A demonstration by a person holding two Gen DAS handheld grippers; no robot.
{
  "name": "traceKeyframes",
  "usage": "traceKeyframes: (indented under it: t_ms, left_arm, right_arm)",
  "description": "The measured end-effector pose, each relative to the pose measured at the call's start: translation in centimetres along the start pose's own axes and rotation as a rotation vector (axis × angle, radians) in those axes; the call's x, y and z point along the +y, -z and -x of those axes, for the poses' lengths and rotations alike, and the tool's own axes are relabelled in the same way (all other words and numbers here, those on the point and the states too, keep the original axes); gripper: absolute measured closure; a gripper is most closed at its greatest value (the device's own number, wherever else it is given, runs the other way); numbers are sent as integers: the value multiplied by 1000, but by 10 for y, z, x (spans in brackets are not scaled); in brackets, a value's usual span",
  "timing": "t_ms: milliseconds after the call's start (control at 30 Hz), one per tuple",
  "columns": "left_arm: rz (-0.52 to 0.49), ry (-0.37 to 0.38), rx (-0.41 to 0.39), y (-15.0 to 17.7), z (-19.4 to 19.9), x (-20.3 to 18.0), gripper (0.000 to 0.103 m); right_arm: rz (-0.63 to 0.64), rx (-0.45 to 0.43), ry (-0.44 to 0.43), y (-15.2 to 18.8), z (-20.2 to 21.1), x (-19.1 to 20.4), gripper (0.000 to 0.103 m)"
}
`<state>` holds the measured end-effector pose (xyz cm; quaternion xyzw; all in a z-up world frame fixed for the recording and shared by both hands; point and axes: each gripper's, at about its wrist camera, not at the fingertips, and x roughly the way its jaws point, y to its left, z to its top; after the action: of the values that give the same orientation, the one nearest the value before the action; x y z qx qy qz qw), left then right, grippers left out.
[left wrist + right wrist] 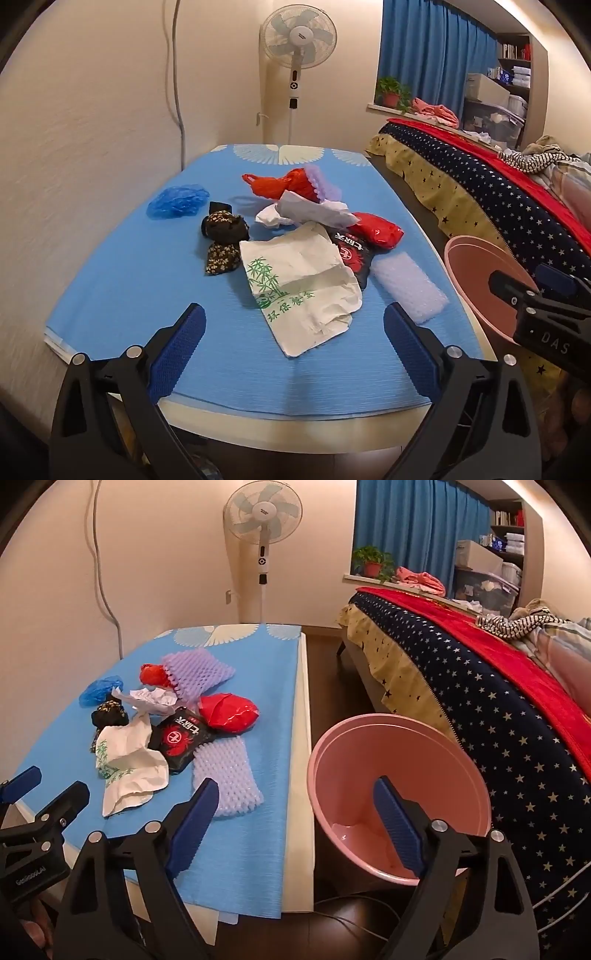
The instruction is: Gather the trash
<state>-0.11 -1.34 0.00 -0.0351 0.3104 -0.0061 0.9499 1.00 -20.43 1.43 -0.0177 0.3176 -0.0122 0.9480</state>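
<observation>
Trash lies in a heap on the blue table mat [129, 295]: a white paper bag with green bamboo print [303, 284], a black and red snack packet [351, 256], two red plastic bags [376, 230], crumpled white paper [295, 214], a blue plastic cover [177, 201], a dark flowered cloth bundle [223, 240] and pale purple foam netting [408, 290]. My left gripper [293, 317] hovers open near the mat's front edge, short of the paper bag, holding nothing. My right gripper [295, 794] is open and holds nothing, level with the table's right edge; a pink bin [399, 794] stands beside the table behind its right finger.
A bed with a starred navy cover and red blanket [498, 701] runs along the right, with a narrow strip of dark floor [325, 672] between it and the table. A standing fan [297, 40] is behind the table by the wall. Blue curtains and a potted plant [391, 92] sit at the window.
</observation>
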Motion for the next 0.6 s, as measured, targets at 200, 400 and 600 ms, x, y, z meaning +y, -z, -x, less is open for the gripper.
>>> traceKeyframes:
  t_ms: [200,400,600]
  left_arm:
    - [-8,2,-5,0,2,-2,9]
    - [-7,0,-8,1,3,-3,9]
    - [-11,2,-7,1,3,-4,9]
  right_arm:
    - [10,-4,2,2,-1,2,25]
    - [12,-11,-3,1,1,5,25]
    - [14,-15,-6,1,2,4,25]
